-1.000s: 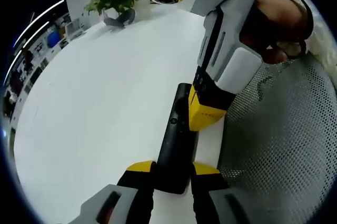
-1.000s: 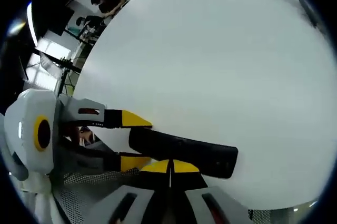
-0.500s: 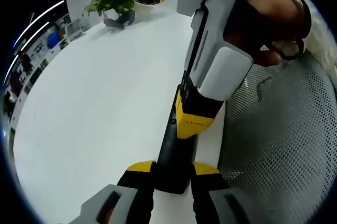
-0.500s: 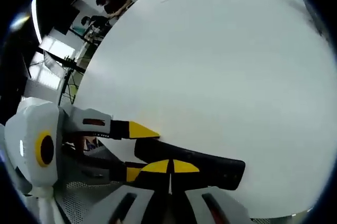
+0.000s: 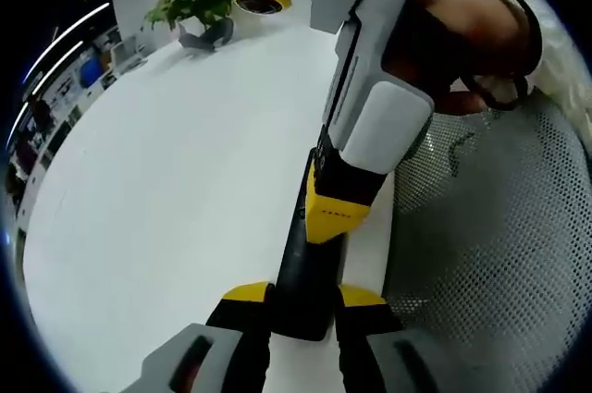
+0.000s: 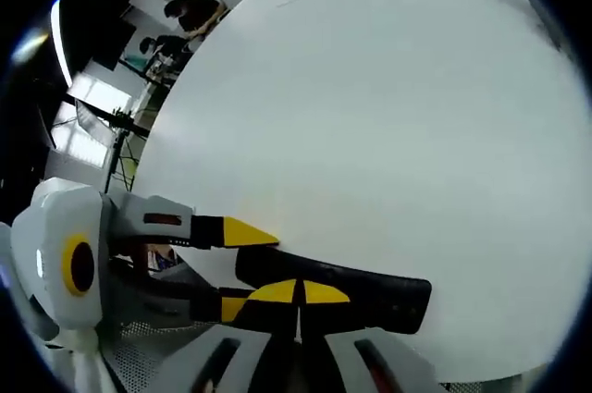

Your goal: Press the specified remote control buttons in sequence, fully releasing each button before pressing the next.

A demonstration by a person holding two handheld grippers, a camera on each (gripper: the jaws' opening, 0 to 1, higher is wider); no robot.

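White table, potted plant at far edge; left claw clamps black remote; right claw closed, tips on remote.

Black remote control on white table. Yellow-tipped black jaws on grey-white left gripper and right gripper. Green plant in grey pot. Yellow-rimmed ring. Grey perforated mesh.
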